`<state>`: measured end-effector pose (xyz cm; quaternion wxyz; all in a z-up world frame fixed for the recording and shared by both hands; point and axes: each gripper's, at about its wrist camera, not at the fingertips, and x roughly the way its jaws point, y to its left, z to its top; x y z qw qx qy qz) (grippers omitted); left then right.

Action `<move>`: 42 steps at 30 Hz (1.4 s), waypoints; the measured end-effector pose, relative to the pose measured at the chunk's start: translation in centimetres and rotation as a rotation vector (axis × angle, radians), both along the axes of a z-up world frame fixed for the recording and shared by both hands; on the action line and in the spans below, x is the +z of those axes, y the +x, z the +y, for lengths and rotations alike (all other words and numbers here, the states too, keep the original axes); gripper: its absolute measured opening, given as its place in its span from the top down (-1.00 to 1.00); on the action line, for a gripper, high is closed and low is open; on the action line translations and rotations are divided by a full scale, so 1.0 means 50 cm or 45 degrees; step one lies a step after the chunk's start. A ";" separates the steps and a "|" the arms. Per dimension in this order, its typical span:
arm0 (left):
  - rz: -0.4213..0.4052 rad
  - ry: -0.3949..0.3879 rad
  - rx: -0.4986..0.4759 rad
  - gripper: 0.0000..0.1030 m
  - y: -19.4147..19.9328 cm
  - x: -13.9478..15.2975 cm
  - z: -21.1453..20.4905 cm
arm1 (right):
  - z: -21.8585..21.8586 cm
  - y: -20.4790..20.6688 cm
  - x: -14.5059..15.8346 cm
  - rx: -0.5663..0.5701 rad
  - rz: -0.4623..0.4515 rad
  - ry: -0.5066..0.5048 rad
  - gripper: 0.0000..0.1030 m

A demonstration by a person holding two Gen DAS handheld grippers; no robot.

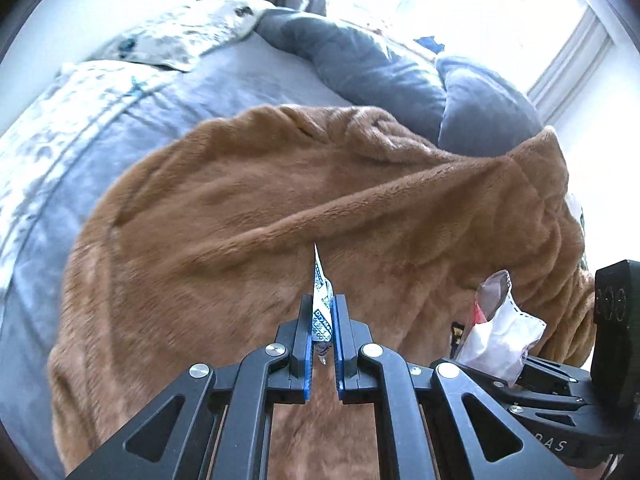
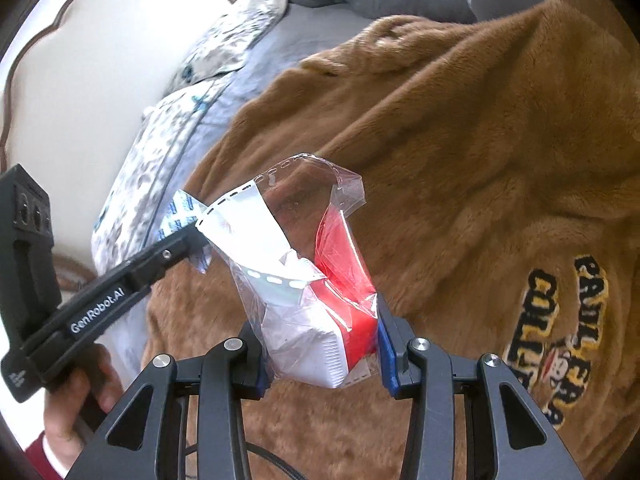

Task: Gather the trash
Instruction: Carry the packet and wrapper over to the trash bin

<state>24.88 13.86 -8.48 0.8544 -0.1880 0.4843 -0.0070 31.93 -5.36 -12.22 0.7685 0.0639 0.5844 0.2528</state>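
Left wrist view: left gripper (image 1: 323, 334) has its blue pads pinched tight on a small white sachet with blue print (image 1: 321, 305), which sticks up past the tips. Right wrist view: right gripper (image 2: 318, 350) is clamped partway on a crumpled clear plastic bag with white and red inside (image 2: 316, 300); the bag's open mouth flares up above the jaws. Both pieces of trash are held in the air above the bed, the two grippers close beside each other, the sachet just next to the bag's rim.

Risks: the sachet is thin and slick and held by a narrow strip, so a jerk could slide it out onto the fleece. The bag is soft, and its contents could spill from the open top if the right gripper tips. The grippers are near enough to knock each other.

Around: a brown fleece garment (image 1: 280, 208) with yellow and black lettering covers the bed under both grippers; grey duvet (image 1: 360, 60) and patterned pillows (image 1: 168, 36) lie beyond, with a cream headboard (image 2: 80, 72) behind. A hand (image 2: 76, 404) in a red sleeve holds the left gripper's handle. No bin is in sight, nothing blocks the grippers.
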 end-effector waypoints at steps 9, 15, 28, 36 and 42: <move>-0.001 0.035 0.223 0.84 -0.214 0.042 0.086 | 0.097 -0.145 0.043 0.237 -0.030 0.014 0.20; 0.060 0.044 0.501 0.84 -0.431 0.027 0.174 | 0.213 -0.279 0.037 0.511 -0.013 0.033 0.20; 0.402 -0.055 1.224 0.84 -1.035 -0.157 0.281 | 0.490 -0.703 -0.061 1.247 0.116 0.007 0.21; 0.570 -0.222 1.455 0.84 -1.215 -0.397 0.281 | 0.561 -0.894 -0.170 1.490 0.199 -0.078 0.20; 0.600 -0.273 1.466 0.84 -1.231 -0.525 0.293 | 0.579 -0.948 -0.255 1.544 0.239 -0.147 0.20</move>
